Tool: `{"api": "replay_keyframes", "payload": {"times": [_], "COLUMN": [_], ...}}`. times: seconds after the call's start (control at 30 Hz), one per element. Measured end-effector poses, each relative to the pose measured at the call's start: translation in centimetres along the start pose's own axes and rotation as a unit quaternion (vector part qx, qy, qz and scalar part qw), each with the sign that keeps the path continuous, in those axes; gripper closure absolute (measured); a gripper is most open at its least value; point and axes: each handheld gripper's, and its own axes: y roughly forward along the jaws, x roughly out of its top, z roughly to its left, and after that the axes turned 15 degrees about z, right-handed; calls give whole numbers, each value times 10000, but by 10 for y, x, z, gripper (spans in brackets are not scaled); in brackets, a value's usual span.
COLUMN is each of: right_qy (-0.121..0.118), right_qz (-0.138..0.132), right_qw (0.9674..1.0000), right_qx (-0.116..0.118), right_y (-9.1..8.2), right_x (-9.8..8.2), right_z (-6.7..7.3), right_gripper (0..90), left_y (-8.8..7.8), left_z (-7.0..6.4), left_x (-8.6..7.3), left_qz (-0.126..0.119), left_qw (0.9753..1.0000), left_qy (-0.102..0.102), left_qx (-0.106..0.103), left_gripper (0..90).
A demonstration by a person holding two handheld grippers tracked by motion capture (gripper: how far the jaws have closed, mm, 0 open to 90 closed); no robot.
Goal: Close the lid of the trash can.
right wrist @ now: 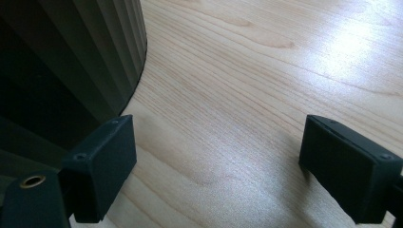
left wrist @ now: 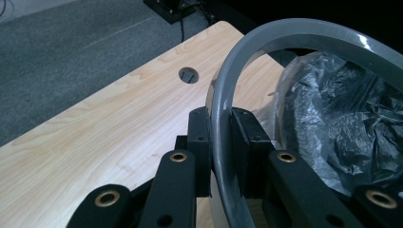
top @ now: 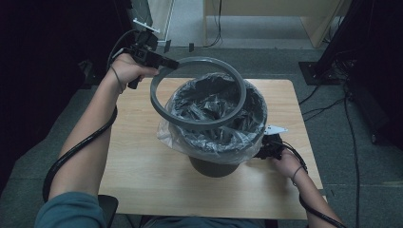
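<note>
Centre of high view, on wooden worktop (top: 142,156): grey bin (top: 212,166) lined with clear bag (top: 214,114). Grey ring (top: 197,92) tilted above bin mouth, its upper-left edge clamped in left tongs (top: 172,63). Right tongs (top: 261,152) lower right beside bin base, jaws wide, holding nothing.

Grey ring (top: 199,95) tilts above the bag-lined (top: 209,137) grey bin (top: 211,167) on the table (top: 138,156).

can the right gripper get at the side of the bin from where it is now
Probably yes: the right gripper is open, low over the table, with the bin's ribbed wall just beside one jaw and nothing between them.
</note>
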Motion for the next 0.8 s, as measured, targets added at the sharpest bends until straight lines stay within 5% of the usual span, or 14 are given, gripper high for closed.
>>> {"api": "replay_keyframes", "payload": {"times": [0.8], "right_qy": [-2], "right_qz": [6], "right_qw": [10000], "right_qx": [5], "right_y": [0], "right_x": [0], "right_z": [0], "right_gripper": [119], "left_y": [22], "left_z": [-27], "left_x": [4], "left_qz": [46], "left_qw": [9982], "left_qy": [498], "left_qx": [-345], "left_gripper": [782]}}
